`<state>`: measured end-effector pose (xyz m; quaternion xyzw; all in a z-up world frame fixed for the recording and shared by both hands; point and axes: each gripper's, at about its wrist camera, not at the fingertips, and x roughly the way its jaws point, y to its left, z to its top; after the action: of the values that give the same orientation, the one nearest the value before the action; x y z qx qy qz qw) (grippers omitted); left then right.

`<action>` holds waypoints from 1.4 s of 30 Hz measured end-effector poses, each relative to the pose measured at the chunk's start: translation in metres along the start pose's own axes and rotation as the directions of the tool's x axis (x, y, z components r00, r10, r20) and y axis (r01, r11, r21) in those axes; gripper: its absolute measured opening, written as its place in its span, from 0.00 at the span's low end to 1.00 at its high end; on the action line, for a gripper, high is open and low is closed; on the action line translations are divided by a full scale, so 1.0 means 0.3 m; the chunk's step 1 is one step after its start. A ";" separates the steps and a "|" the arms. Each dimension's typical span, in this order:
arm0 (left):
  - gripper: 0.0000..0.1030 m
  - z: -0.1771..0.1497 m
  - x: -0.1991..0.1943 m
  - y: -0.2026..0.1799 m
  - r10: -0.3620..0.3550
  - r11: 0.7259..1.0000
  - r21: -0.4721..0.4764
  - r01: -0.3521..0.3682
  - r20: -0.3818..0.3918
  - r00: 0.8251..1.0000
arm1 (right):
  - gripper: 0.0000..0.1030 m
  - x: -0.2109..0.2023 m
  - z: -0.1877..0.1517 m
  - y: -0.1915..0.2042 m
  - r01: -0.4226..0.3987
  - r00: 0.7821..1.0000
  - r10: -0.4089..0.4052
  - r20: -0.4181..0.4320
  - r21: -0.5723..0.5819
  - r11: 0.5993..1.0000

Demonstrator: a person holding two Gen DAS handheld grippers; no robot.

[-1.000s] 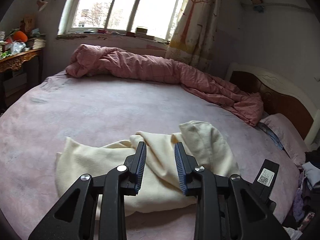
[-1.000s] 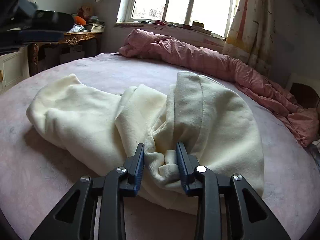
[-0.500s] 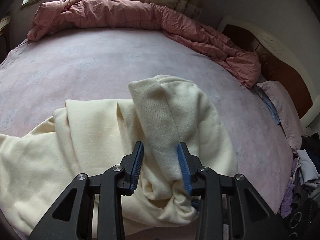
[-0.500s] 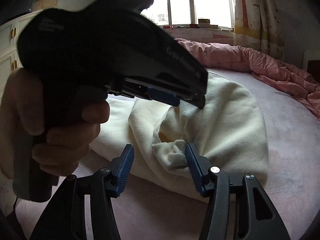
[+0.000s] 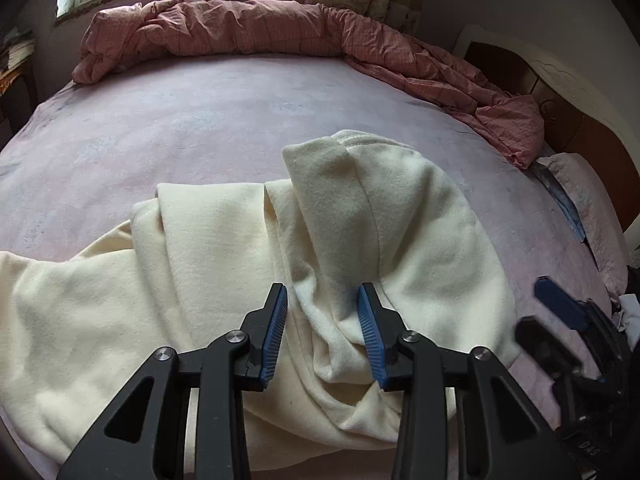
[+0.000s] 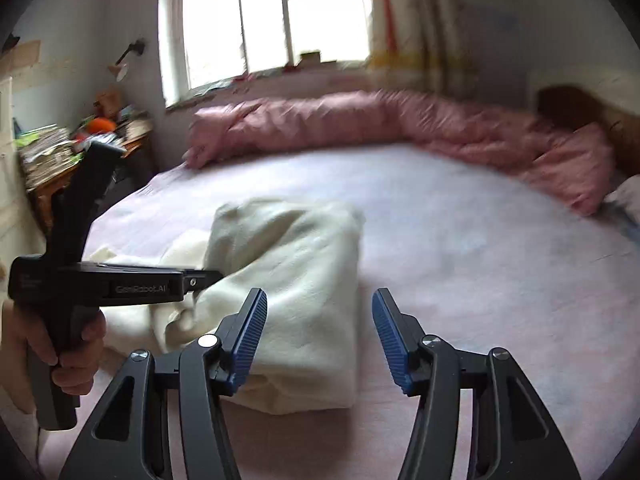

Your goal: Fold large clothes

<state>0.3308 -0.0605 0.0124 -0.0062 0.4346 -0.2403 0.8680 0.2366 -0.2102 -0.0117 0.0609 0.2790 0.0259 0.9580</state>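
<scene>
Left gripper (image 5: pixel 322 334) straddles a raised fold of the cream garment (image 5: pixel 224 280), jaws narrow, grip uncertain; right gripper (image 6: pixel 320 336), jaws opening and empty, hovers at four o'clock; beyond, pink duvet (image 5: pixel 248 32) lines the bed (image 5: pixel 200 112).

garment (image 5: pixel 224 264): cream cloth, soft, matt, fleecy
quilt (image 5: pixel 248 28): pink cloth, crumpled
left gripper (image 5: pixel 322 334): matt black plastic, ribbed blue pads

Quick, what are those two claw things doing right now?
Left gripper: jaws straddle a fold of the cream garment; grip cannot be told.
Right gripper: open, jaws opening wider, gripping nothing.
</scene>
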 end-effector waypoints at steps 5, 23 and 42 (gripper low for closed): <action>0.60 -0.071 -0.179 0.046 0.175 0.984 -0.076 -0.163 0.182 0.968 | 0.83 0.127 -0.041 0.046 -0.033 0.997 0.025 -0.078 -0.099 0.995; 0.86 -0.401 -0.219 0.649 0.033 0.772 -0.632 0.058 0.132 0.991 | 0.85 0.150 -0.023 0.111 0.008 0.998 -0.017 -0.062 -0.142 0.990; 0.13 -0.013 -0.354 -0.152 -0.127 0.989 0.134 0.070 0.485 0.865 | 0.79 0.144 0.007 0.043 -0.157 0.987 0.153 -0.055 -0.081 0.984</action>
<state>0.2554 -0.0552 0.0998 -0.0407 0.1843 -0.2986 0.9355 0.2740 -0.1942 -0.0311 0.0408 0.2950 0.1139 0.9478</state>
